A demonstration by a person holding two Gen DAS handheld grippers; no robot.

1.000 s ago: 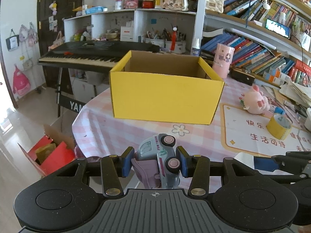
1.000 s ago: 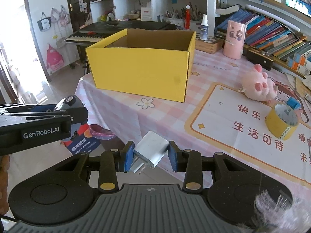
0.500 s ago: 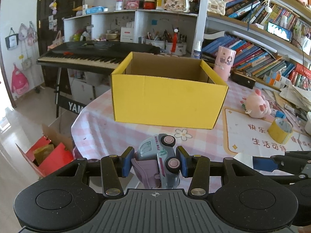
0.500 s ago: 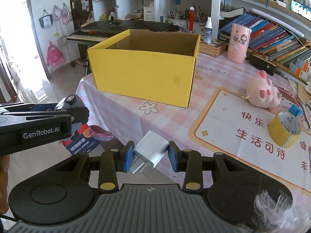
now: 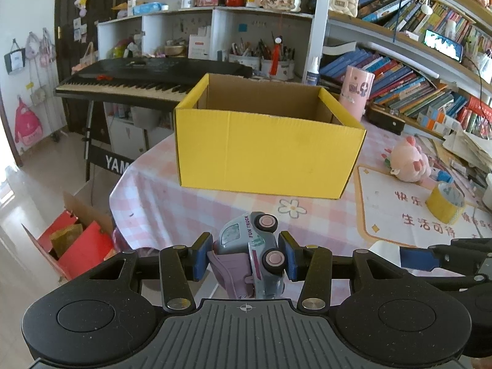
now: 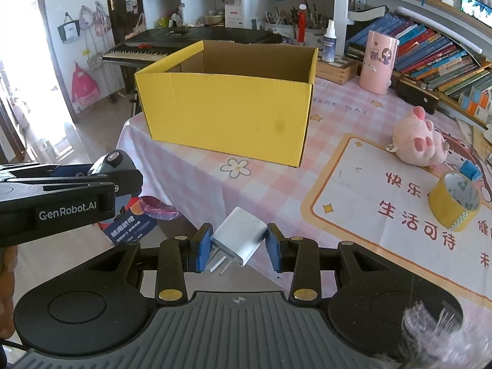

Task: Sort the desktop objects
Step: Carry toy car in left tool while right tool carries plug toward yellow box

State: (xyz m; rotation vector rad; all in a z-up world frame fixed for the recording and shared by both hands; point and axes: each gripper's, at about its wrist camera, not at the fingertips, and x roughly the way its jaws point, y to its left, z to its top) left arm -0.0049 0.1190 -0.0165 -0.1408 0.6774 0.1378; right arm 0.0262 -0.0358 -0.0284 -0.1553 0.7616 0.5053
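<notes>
Left gripper (image 5: pixel 245 256) clamps toy truck (image 5: pixel 255 253); right gripper (image 6: pixel 239 247) clamps white charger (image 6: pixel 241 240). Both hover off the table's (image 6: pixel 196 181) near edge. Yellow box (image 5: pixel 267 150) stands ahead, open-topped; pink plush (image 6: pixel 419 146) and tape roll (image 6: pixel 455 201) lie right.

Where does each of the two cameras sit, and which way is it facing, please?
Left wrist: on the left tongs, facing the yellow box beyond the clamped toy truck; right tongs at right edge.
Right wrist: on the right tongs, facing the box past the gripped white charger; left tongs at left.
Shared: box, pink plush, tape roll.
</notes>
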